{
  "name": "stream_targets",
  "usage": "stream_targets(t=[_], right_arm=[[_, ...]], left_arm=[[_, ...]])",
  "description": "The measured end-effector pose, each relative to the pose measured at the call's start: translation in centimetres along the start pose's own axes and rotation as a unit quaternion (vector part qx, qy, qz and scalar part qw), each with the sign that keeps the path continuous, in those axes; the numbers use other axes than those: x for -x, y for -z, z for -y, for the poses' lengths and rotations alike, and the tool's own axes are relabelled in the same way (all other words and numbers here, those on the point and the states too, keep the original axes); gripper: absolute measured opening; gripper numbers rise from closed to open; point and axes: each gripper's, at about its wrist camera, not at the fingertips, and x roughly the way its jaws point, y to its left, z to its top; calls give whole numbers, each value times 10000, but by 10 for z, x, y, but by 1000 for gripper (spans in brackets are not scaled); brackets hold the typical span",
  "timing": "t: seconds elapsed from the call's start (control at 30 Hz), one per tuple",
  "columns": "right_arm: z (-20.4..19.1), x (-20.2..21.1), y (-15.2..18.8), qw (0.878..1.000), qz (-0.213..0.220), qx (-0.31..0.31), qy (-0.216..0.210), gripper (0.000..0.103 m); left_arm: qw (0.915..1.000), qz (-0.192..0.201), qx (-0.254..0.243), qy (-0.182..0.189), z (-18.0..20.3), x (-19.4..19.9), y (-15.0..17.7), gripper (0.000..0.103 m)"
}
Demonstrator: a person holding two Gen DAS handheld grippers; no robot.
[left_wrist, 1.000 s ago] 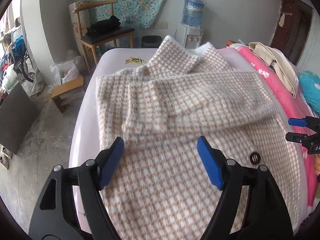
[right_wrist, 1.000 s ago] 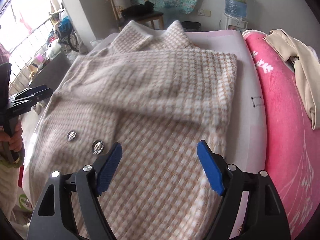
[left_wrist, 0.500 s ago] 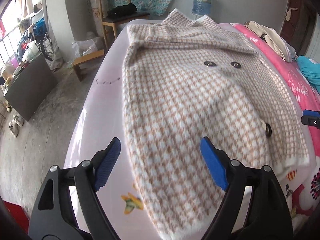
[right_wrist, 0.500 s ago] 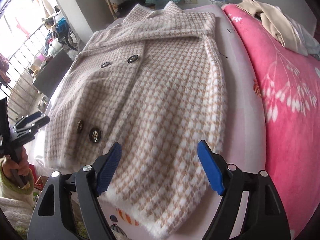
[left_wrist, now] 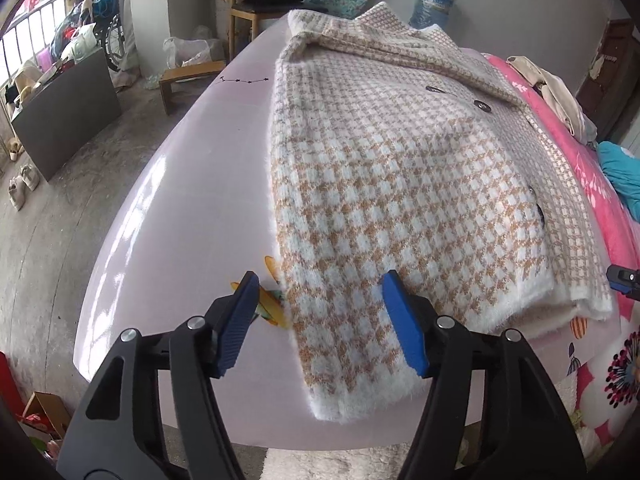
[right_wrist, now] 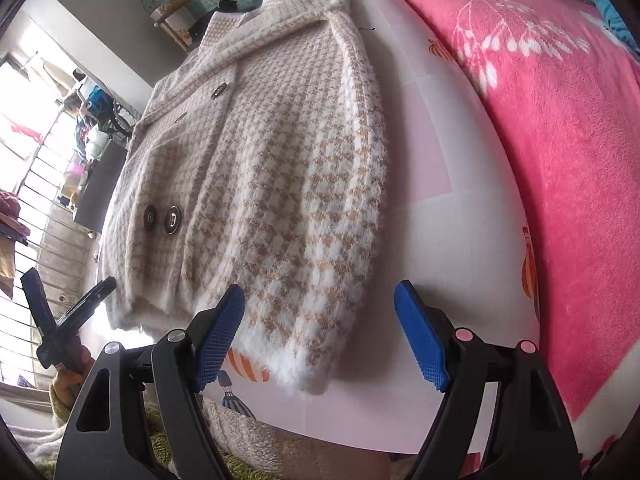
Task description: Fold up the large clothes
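On the pale pink bed sheet (left_wrist: 192, 184) lies the coat (left_wrist: 400, 168) — houndstooth tan and white, fuzzy, front side up, sleeves folded in over the body. Collar points to the far end, white hem at the near edge. Dark buttons (right_wrist: 168, 220) sit in pairs down the front.

Left tool (left_wrist: 320, 320): over the near-left corner of the coat, jaws closing, blue pads (left_wrist: 404, 328) astride the folded sleeve's edge and cuff. Pads not yet pressing the fabric; nothing held.

Right tool (right_wrist: 320, 332): over the near-right corner, jaws wide apart, sleeve cuff below and between them, nothing gripped. Left tool also shows at the lower left of the right wrist view, held in a hand (right_wrist: 70, 376).

Outward — pink blanket (right_wrist: 552, 128) runs along the right side of the bed, beige clothes (left_wrist: 556, 92) piled at its far end, a teal item (left_wrist: 620, 172) beside them. Far off: wooden chair (left_wrist: 256, 4) with a black item on it, water bottle (left_wrist: 434, 4), floral cloth on the wall. Concrete floor (left_wrist: 60, 208) on the left with a small wooden stool (left_wrist: 188, 80).
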Motion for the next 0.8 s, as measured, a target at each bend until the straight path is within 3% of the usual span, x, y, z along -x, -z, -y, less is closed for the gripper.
stream_targets(t=[0.47,0.67,0.8], right_arm=[[-5,-18,-8,9989,3,-243,-407,65],[4,-15,3,9962,-198,-515,-681,54],[11,-17,4,9939,-162,-716,-828,47]], left_arm=[[9983,46,379,451,-19,-11,-15,56],[9901,-230,627,1238,-27,-6,-5,56],[9915,-284,490,1167,-23,-5,5,55]])
